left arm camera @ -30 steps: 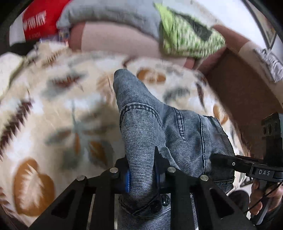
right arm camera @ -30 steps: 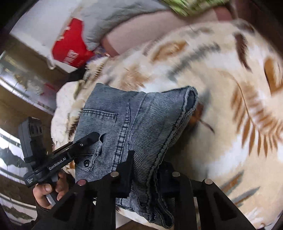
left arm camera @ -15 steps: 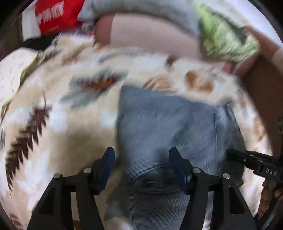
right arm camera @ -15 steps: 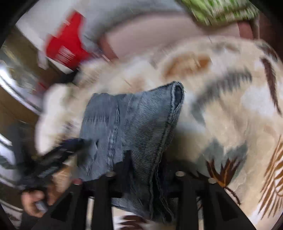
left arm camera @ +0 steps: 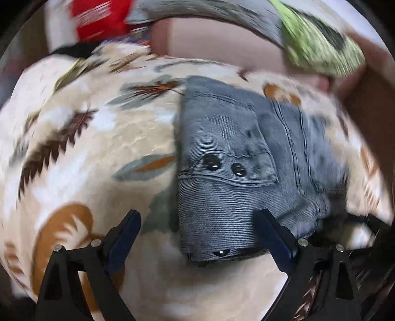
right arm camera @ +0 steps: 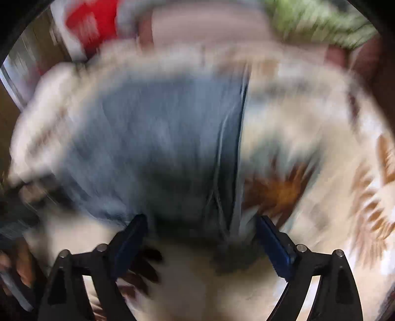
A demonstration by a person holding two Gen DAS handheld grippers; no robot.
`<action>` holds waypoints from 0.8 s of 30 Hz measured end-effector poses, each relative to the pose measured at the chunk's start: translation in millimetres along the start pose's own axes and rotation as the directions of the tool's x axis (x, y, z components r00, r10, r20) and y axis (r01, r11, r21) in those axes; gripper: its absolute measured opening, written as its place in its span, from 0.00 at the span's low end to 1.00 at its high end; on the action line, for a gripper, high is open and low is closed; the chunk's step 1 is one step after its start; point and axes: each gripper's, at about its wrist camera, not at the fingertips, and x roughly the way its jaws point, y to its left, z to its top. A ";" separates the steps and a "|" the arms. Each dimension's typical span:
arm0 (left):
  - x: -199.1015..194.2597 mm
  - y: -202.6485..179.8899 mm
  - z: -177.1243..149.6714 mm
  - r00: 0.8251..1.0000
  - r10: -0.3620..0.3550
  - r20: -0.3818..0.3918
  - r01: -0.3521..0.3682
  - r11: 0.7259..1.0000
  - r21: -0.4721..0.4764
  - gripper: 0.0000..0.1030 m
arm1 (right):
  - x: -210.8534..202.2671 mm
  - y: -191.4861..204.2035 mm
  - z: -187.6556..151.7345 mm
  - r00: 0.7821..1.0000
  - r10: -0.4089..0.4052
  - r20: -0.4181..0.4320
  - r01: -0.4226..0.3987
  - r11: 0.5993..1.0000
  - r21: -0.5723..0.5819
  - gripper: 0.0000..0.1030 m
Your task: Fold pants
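The grey-blue denim pants [left arm camera: 234, 163] lie folded in a compact bundle on the patterned blanket [left arm camera: 81, 153], waistband buttons facing up. My left gripper [left arm camera: 197, 222] is open, its fingers apart over the bundle's near edge, holding nothing. In the right wrist view, heavily blurred, the pants [right arm camera: 160, 138] lie flat on the blanket [right arm camera: 308, 128]. My right gripper [right arm camera: 200, 227] is open, its fingers either side of the bundle's near right edge, holding nothing.
A red bag [left arm camera: 101, 19], a grey pillow [left arm camera: 209, 10] and a green patterned cloth [left arm camera: 318, 42] lie at the far edge beyond a pink cushion [left arm camera: 217, 42]. Brown furniture [left arm camera: 370, 81] stands at the right. The left hand [right arm camera: 14, 266] shows at lower left.
Both grippers have let go of the pants and opened wide. The pants dropped onto the blanket as a folded bundle. Both grippers have drawn back; the right view is motion-blurred.
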 end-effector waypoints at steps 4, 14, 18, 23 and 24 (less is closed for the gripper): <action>-29.7 -2.2 6.5 0.997 0.042 0.059 -0.044 0.998 0.044 0.93 | -44.8 10.2 -6.1 0.993 0.009 0.122 -0.003 0.999 -0.046 0.93; -70.3 -17.6 -11.3 0.986 0.082 0.146 -0.097 0.990 0.098 0.93 | -91.3 -12.1 -52.8 0.959 -0.063 0.275 0.048 0.997 0.062 0.96; -81.5 -26.2 -17.5 0.980 0.094 0.176 -0.114 0.988 0.108 0.93 | -91.7 -16.2 -63.9 0.953 -0.086 0.289 0.062 0.994 0.089 0.96; -95.8 -36.8 -18.3 0.976 0.072 0.207 -0.099 0.988 0.121 0.93 | -107.0 -9.2 -57.4 0.943 -0.089 0.321 0.077 0.996 0.049 0.98; -98.2 -37.7 -18.3 0.975 0.066 0.211 -0.093 0.989 0.117 0.93 | -109.7 -6.2 -54.2 0.944 -0.094 0.316 0.088 0.996 0.034 0.98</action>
